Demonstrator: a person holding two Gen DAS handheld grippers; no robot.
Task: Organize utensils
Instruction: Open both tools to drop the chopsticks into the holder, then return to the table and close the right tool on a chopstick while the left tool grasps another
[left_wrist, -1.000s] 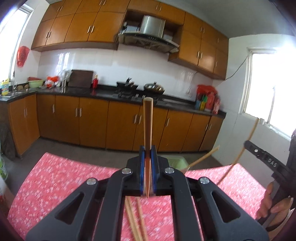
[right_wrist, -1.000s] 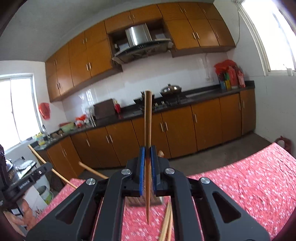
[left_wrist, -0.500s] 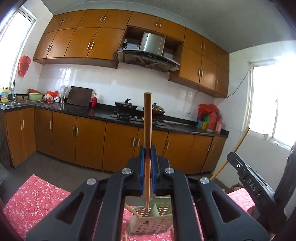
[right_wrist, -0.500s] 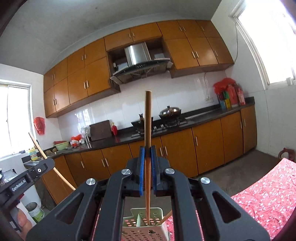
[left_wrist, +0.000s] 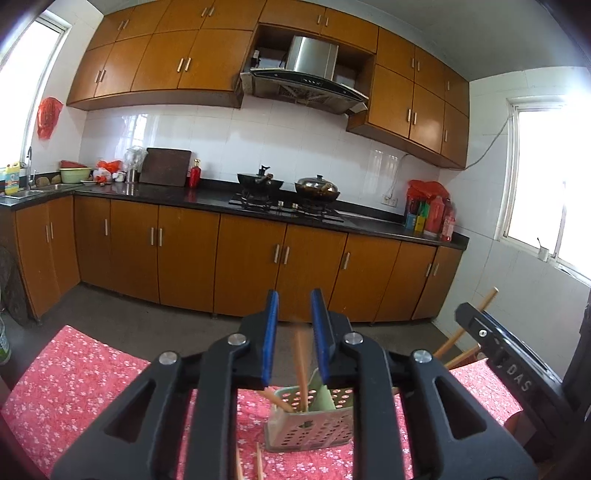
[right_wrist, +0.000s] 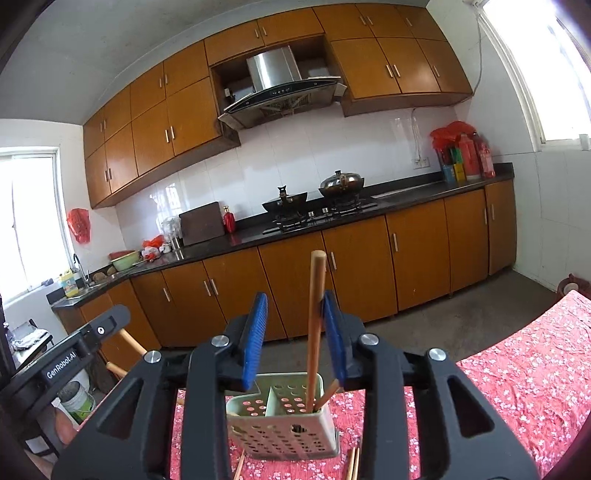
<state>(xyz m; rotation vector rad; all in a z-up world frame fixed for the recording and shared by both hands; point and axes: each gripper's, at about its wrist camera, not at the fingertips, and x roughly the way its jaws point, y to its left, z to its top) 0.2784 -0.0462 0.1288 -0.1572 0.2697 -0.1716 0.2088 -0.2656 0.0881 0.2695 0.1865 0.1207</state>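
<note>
The left wrist view looks forward along its own hand-held gripper (left_wrist: 293, 332), tilted slightly down, close above the perforated utensil basket (left_wrist: 308, 424) on the red flowered worktop (left_wrist: 85, 373). The other hand-held gripper shows at 3 o'clock. The right wrist view faces the same way from just beside, the basket (right_wrist: 282, 424) at 6 o'clock. Both share the basket, the cloth-covered worktop, and the far kitchen counter with its stove (left_wrist: 288, 205) at 12 o'clock.
</note>
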